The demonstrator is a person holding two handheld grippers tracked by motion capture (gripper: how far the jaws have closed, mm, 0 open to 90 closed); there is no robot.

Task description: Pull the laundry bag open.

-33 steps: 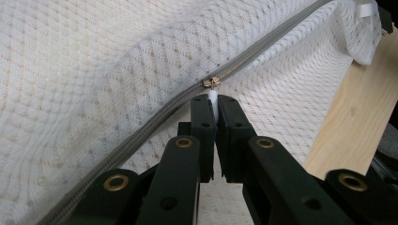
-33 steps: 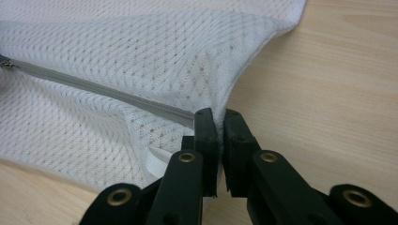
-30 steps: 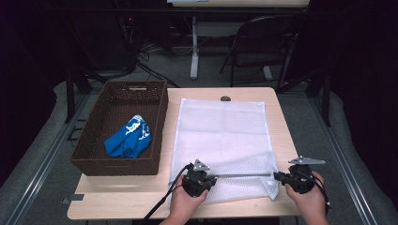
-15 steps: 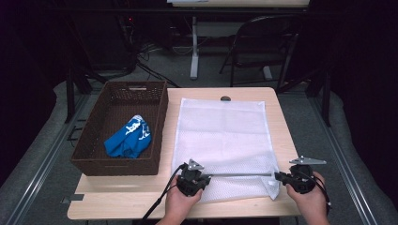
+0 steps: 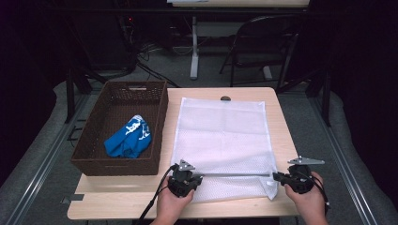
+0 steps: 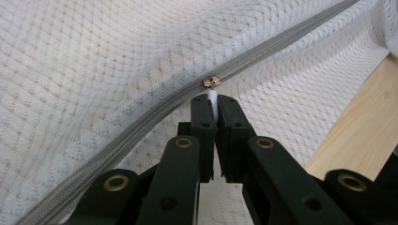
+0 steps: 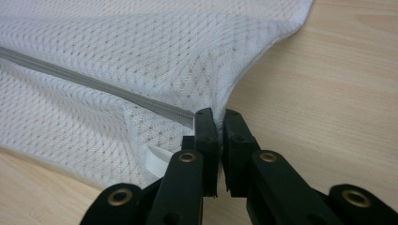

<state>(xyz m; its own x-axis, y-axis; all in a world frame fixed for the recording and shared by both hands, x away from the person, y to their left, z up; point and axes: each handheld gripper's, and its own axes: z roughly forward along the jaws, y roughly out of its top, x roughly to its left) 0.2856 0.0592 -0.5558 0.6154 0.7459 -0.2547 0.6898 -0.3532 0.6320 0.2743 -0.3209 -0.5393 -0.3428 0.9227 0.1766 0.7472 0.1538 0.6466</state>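
High view: pale wood table [image 5: 281, 117] in dark room, mesh bag [image 5: 223, 140] centre frame. Left tongs [image 5: 185, 180] at bag's lower-left, right tongs [image 5: 281, 177] at lower-right corner. Left gripper view: pinching zip pull [image 6: 212, 96]. Right gripper view: clamped on bag corner [image 7: 206, 105].

Your bag [image 5: 223, 136] is white cloth mesh, open-weave and matt, with a grey woven zip [image 6: 117, 129], a small dull brass-coloured metal slider [image 6: 211, 83] and a white pull tab. Both tools, left [image 6: 212, 101] and right [image 7: 218, 115], look like matt black plastic with brass-coloured rivets. The surface [image 5: 281, 117] is pale wood, smooth with a faint sheen; the basket [image 5: 89, 161] is rough brown wicker holding blue cloth [image 5: 126, 140].
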